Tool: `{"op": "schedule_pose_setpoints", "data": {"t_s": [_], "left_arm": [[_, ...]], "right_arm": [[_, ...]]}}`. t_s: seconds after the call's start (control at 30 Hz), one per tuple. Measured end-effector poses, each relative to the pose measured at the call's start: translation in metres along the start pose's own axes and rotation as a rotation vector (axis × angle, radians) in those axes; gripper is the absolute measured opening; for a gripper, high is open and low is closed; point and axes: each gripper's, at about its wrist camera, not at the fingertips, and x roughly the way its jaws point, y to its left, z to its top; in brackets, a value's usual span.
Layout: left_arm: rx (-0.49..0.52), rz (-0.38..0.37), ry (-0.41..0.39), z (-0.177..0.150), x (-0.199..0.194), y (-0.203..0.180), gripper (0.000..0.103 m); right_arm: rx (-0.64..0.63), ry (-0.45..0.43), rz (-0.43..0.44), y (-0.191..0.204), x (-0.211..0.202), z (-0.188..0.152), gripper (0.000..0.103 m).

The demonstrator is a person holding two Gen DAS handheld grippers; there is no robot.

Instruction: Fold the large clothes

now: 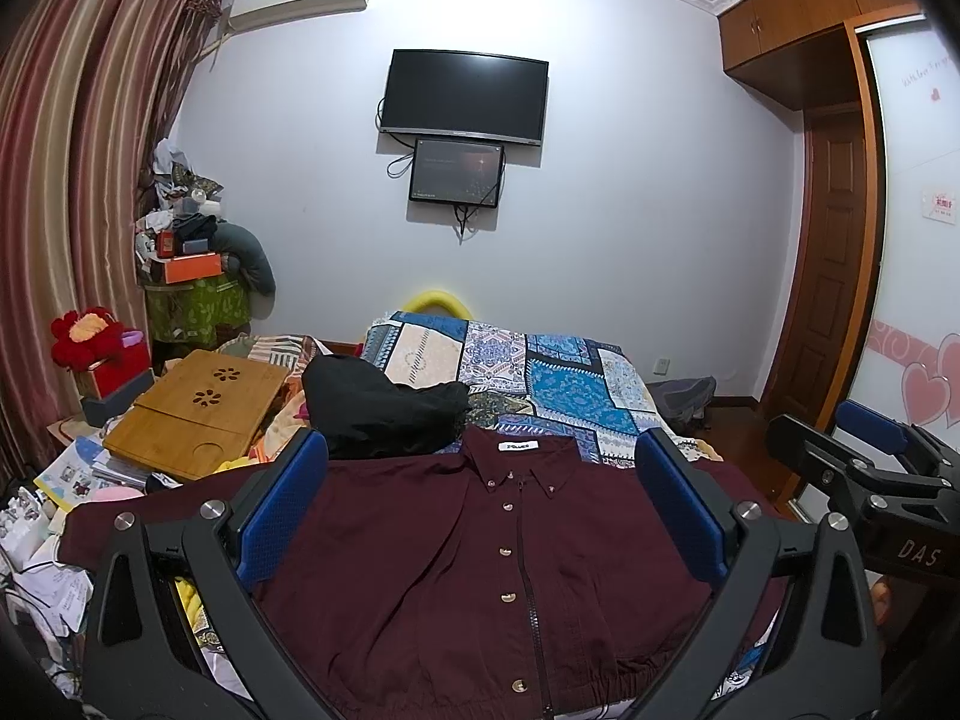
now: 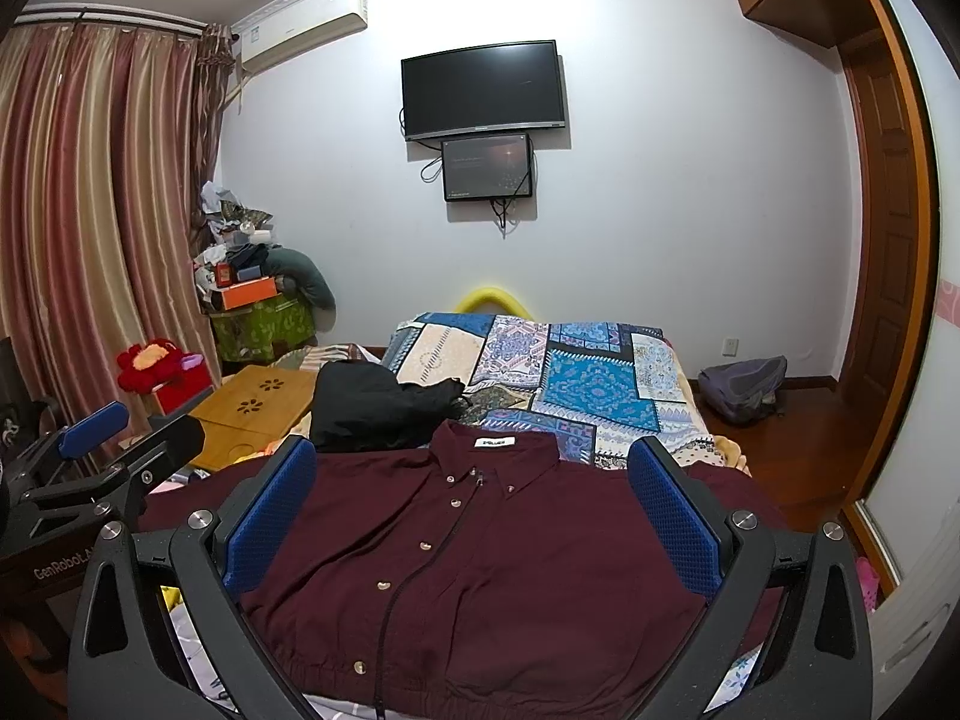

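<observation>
The left gripper (image 1: 480,516) is hovering with its blue pads spread wide and pinching nothing; the right gripper (image 2: 471,516) is doing the same, jaws wide apart and empty. Both are looking down the length of the maroon shirt (image 1: 480,570), which is lying flat and buttoned on the bed (image 1: 570,384), hem nearest the grippers at 6 o'clock and collar pointing away at 12 o'clock. So its long axis is running straight ahead of both grippers, with the sleeves reaching out toward 9 and 3 o'clock.

Judging by this, the left gripper is sitting nearer the sleeve at 9 o'clock and the right gripper nearer the one at 3 o'clock, which suits a fold of each side inward.

The left wrist view is showing the right gripper at 3 o'clock and more of the cluttered side with the wooden tray (image 1: 204,414). The right wrist view is showing the bag (image 2: 744,387) on the floor beyond the bed. A black garment (image 1: 378,405) is lying just past the collar at 11 o'clock.
</observation>
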Motion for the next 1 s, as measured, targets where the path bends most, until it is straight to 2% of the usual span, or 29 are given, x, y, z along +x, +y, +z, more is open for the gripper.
{"op": "schedule_pose_setpoints", "data": {"t_s": [0.7, 1.0], "left_arm": [[0.001, 0.007, 0.008, -0.003, 0.005, 0.002, 0.103], [-0.022, 0.053, 0.034, -0.004, 0.031, 0.028, 0.103]], "right_arm": [[0.004, 0.012, 0.0, 0.001, 0.006, -0.001, 0.103], [-0.006, 0.035, -0.02, 0.0, 0.032, -0.002, 0.103]]}}
